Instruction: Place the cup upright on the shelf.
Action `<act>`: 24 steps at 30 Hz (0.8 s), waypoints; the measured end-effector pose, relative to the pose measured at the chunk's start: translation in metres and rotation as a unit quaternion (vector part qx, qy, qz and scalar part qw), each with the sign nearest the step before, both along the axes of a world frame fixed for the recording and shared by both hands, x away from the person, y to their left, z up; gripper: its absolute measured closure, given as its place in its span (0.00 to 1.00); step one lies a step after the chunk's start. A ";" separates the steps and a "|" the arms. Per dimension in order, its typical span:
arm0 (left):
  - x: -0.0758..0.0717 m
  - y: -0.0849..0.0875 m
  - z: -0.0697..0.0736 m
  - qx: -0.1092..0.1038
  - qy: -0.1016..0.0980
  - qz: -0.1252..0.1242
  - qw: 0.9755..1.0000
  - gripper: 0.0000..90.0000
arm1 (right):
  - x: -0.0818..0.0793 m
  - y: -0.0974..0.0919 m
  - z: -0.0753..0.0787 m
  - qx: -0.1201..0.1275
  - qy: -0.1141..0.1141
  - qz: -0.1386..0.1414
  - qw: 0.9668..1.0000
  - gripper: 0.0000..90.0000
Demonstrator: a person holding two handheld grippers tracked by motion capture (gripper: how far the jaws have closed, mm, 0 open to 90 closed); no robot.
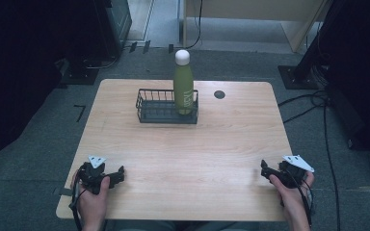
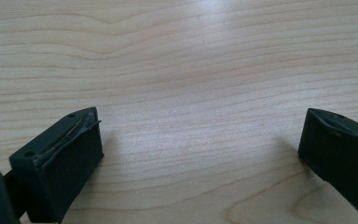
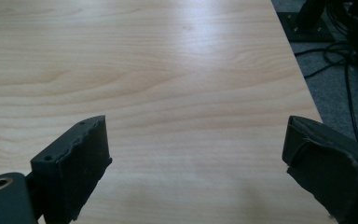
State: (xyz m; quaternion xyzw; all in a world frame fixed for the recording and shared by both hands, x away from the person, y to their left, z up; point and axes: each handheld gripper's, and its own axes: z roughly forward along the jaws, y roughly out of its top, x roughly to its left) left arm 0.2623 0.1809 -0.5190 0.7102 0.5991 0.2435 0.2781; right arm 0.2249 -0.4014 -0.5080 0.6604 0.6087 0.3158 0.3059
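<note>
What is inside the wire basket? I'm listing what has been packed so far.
A green bottle with a white cap stands upright at the right end of the basket. The rest looks bare, though the near wall partly hides the floor.

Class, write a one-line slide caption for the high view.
Green bottle upright in a wire basket on a wooden table; both grippers rest open near the front edge.

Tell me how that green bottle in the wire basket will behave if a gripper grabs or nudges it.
The green bottle stands tall and narrow, rising well above the wire basket, so a nudge up high would probably tip it. Its smooth, rounded body looks rigid but may slip between flat jaws. Laid down, it would likely roll.
</note>
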 end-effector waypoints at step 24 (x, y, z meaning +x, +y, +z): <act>0.000 0.000 0.000 0.000 0.000 0.000 1.000 0.00 | -0.029 -0.018 -0.019 -0.007 0.051 0.019 0.999 0.07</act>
